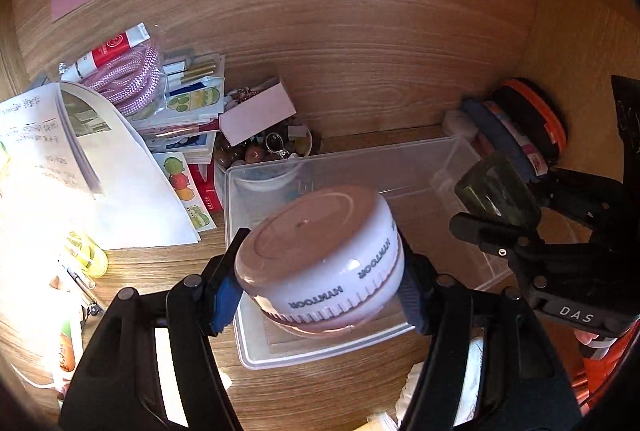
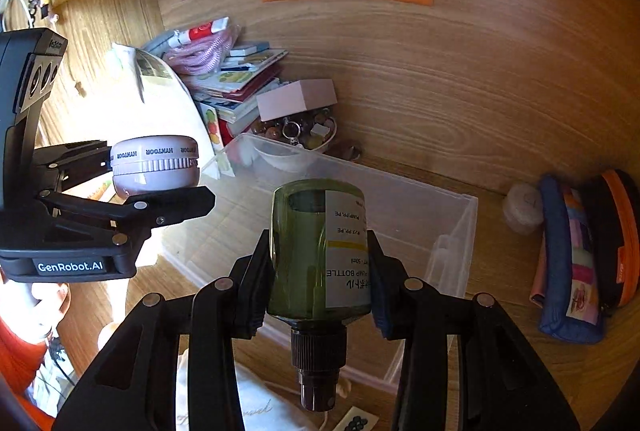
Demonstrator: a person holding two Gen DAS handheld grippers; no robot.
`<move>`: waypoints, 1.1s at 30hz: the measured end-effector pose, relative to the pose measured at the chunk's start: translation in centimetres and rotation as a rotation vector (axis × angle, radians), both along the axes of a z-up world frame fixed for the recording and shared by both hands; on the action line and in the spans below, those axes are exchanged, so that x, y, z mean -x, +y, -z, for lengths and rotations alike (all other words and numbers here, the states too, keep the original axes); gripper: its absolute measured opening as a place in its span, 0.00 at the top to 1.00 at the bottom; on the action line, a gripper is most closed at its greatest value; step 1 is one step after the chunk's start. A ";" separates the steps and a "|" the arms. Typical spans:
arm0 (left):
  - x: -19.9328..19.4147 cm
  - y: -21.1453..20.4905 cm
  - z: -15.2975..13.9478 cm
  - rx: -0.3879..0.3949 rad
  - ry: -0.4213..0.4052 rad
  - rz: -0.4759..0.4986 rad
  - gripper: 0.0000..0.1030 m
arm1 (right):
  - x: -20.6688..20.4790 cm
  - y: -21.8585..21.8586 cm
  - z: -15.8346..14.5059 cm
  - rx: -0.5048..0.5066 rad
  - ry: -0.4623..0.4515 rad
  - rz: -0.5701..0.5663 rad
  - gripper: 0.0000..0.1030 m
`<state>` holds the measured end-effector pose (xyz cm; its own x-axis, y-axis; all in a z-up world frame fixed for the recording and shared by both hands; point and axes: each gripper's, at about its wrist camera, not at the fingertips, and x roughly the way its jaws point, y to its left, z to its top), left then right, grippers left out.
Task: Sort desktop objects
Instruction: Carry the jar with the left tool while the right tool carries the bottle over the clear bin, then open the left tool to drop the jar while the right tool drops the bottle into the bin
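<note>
Left gripper (image 1: 320,283) clamped on pink jar (image 1: 320,263), right gripper (image 2: 320,271) clamped on green bottle (image 2: 320,251), both held over clear bin (image 1: 460,151); bin apparently bare, so sorting barely begun; papers (image 1: 80,159), bead bowl (image 2: 300,135), pouches (image 2: 580,251) left outside; nothing blocking the drop.
</note>
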<state>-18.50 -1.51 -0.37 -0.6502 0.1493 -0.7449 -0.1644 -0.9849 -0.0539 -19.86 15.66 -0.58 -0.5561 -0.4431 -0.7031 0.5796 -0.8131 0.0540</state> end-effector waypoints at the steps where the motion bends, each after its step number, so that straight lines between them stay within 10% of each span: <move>1: 0.4 0.0 0.2 0.002 -0.007 0.002 0.37 | 0.4 -0.1 0.1 -0.003 0.000 -0.018 0.63; 33: 6.2 1.9 6.1 0.082 -0.183 0.037 0.37 | 6.5 -1.6 5.6 -0.217 -0.128 -0.028 0.63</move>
<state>-24.67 0.40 -6.45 -0.4984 0.1045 -0.8606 -0.1958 -0.9806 -0.0056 -26.40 14.07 -6.14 -0.4463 -0.2881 -0.8472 0.6017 -0.7974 -0.0458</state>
